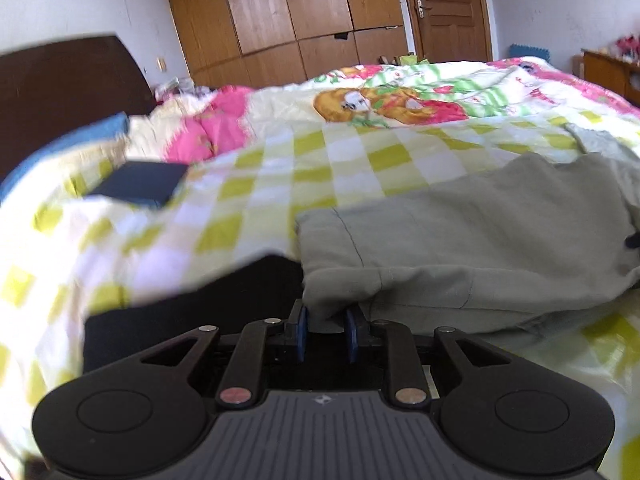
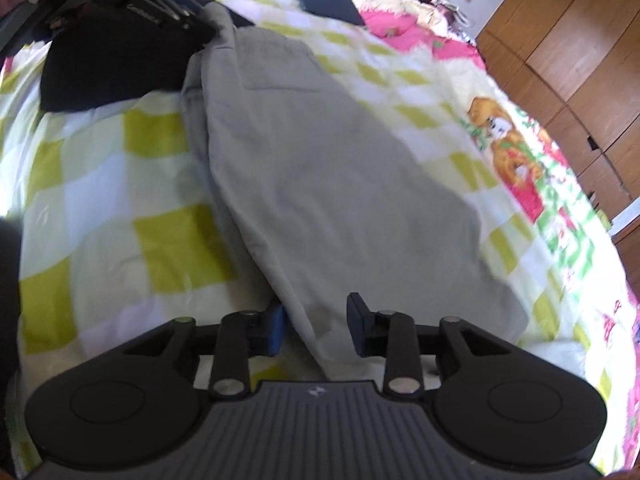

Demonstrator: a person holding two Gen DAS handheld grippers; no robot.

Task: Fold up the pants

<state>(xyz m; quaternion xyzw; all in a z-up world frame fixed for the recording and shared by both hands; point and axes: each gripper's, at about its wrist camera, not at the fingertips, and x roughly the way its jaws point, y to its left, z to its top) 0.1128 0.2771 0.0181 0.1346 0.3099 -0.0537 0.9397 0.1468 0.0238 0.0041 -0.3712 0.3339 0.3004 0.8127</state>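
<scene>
Pants (image 2: 320, 168) of pale grey-green cloth lay stretched out on the checked quilt (image 2: 120, 168) of the bed, and to my eye they had already been doubled lengthwise, one leg laid over the other, since a second layer peeked out along the left edge in the right wrist view. That first fold looked done; what remained, I judged, was bringing one end over toward the other, perhaps twice, to make a compact bundle.

Their long axis ran from one gripper to the other. In the right wrist view it went from near, at the fingers, up and away to the far left, where the left gripper (image 2: 208, 36) met the far end. Which end was waist and which was hem I could not tell for certain, though a stitched seam like a pocket showed near the left gripper's end.

Seen from its own camera, the left gripper (image 1: 325, 330) was clamped on a bunched corner of the cloth, its blue pads (image 1: 301, 332) pressed against the fabric with a dark garment (image 1: 180, 312) lying just beside it. The right gripper (image 2: 318, 322) straddled the near end with the fabric between its fingers; the left pad touched the cloth but the other stood clear, so it was not gripping.

A dark flat box (image 1: 140, 188) sat on the quilt, well apart from the pants.
</scene>
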